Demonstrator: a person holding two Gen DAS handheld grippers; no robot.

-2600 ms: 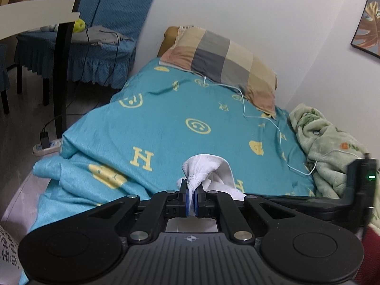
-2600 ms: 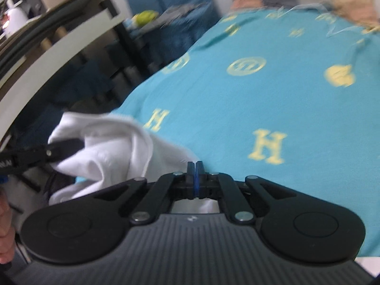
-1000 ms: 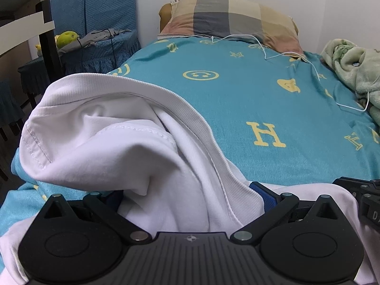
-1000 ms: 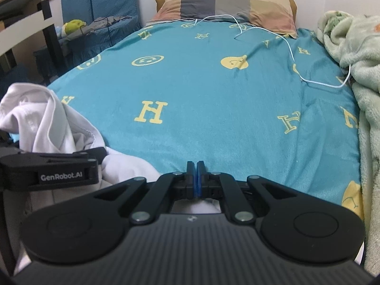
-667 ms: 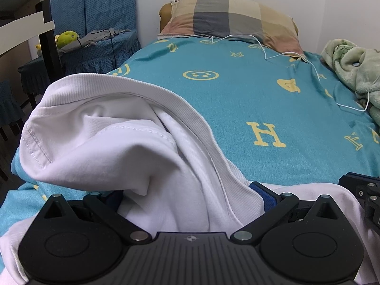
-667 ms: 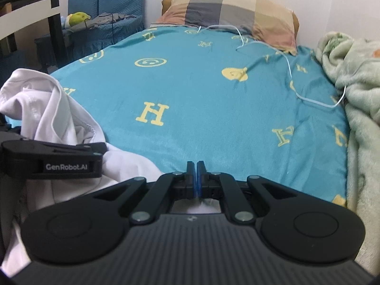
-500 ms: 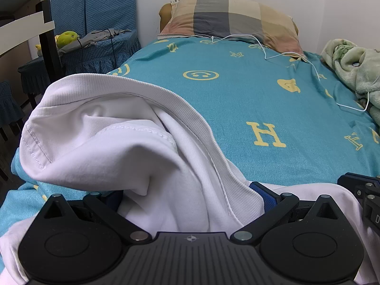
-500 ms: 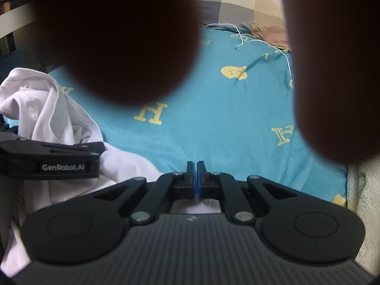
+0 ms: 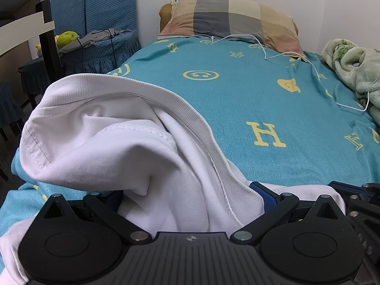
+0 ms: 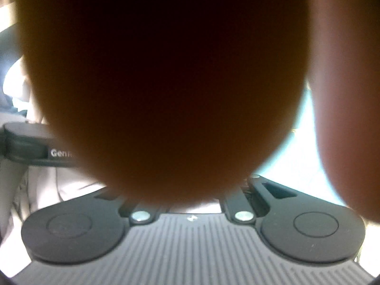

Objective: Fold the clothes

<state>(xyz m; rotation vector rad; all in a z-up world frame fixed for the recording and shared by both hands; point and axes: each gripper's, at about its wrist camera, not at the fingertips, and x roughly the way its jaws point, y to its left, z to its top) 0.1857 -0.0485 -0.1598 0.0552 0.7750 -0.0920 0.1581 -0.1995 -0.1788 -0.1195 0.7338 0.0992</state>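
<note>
A white garment (image 9: 118,154) is bunched at the near edge of the teal bed (image 9: 237,109). My left gripper (image 9: 187,194) stands open wide, with the cloth heaped between its fingers and its ribbed collar draped over the right blue pad (image 9: 261,192). The right gripper's black tip (image 9: 356,192) rests on the cloth at the lower right. In the right wrist view a person's fingers (image 10: 166,83) cover the lens and hide that gripper's fingertips. Only its finger links (image 10: 239,204) show, drawn together. Whether cloth is pinched there is hidden.
A checked pillow (image 9: 228,19) lies at the bed's head, and a white cable (image 9: 315,71) trails across the sheet. A green blanket (image 9: 351,71) is piled on the right. Blue-covered chairs (image 9: 99,23) and a dark-legged white table top (image 9: 23,33) stand on the left.
The left gripper, earlier shut on the cloth, has opened wide and since held still. A person's fingers came in front of the right wrist lens and now cover most of it.
</note>
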